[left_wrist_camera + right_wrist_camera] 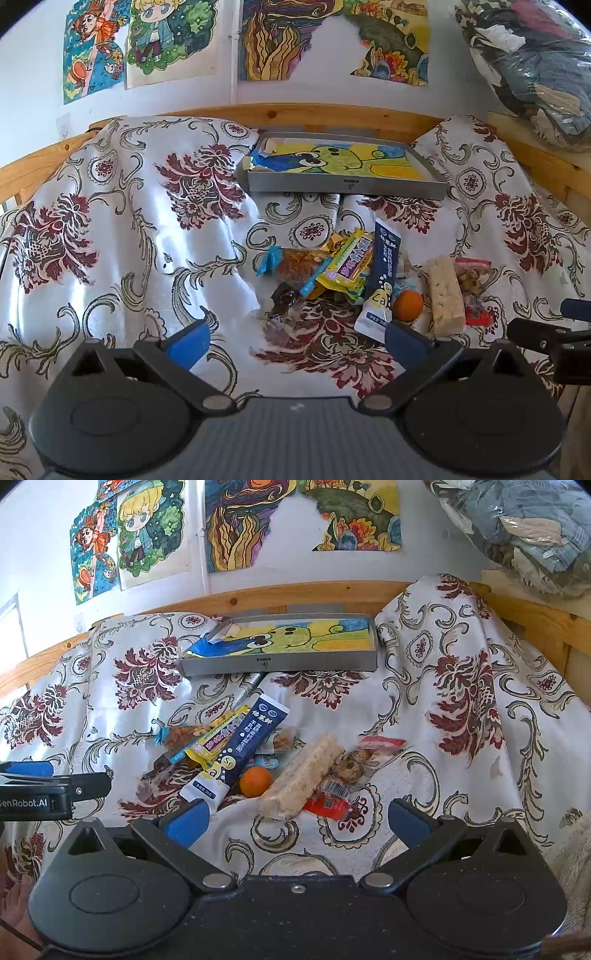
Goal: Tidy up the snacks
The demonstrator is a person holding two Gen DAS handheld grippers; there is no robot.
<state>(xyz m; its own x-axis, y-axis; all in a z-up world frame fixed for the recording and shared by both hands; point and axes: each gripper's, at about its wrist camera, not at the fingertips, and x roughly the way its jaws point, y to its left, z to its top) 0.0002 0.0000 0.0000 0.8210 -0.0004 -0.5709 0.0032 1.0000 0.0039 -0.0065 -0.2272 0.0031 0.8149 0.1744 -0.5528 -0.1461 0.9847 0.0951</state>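
Left gripper [295,341]: black frame, blue finger pads, jaws spread wide, nothing between them; held above the cloth just near of the snack pile. Its side casing shows at the left edge of the right wrist view, lettered "GenRobot.AI".

Right gripper [297,821]: same build, jaws likewise spread wide and empty, just near of the pile.

Surface: white satin cloth with maroon floral and olive scroll pattern [129,229], rumpled.

Snack pile, centre of the cloth, items overlapping:
- Pale beige puffed-grain bar in clear wrapper [301,779], lying diagonally, nearest the right gripper.
- Red and clear packet with a barcode label [332,794], partly beneath the bar, to its right; brown lumps show inside.
- Small round orange fruit [255,781], just left of the bar.
- Navy and white stick sachet [240,753], printed "Ca" and "Se" with Chinese characters, too small to read.
- Yellow wrapper with purple panel [218,740], Chinese lettering, partly under the sachet on its left.
- Clear packet with blue crimped ends holding a brown crunchy piece [181,734], far left of the pile.
- Dark wrapper [284,299], near left of the pile; contents unclear.

Far: shallow grey rectangular tray lined with a yellow, blue and green cartoon drawing [280,664], small marking on its front wall unreadable. Behind it, pale wooden rail [314,590] and coloured drawings taped to the white wall [147,528].
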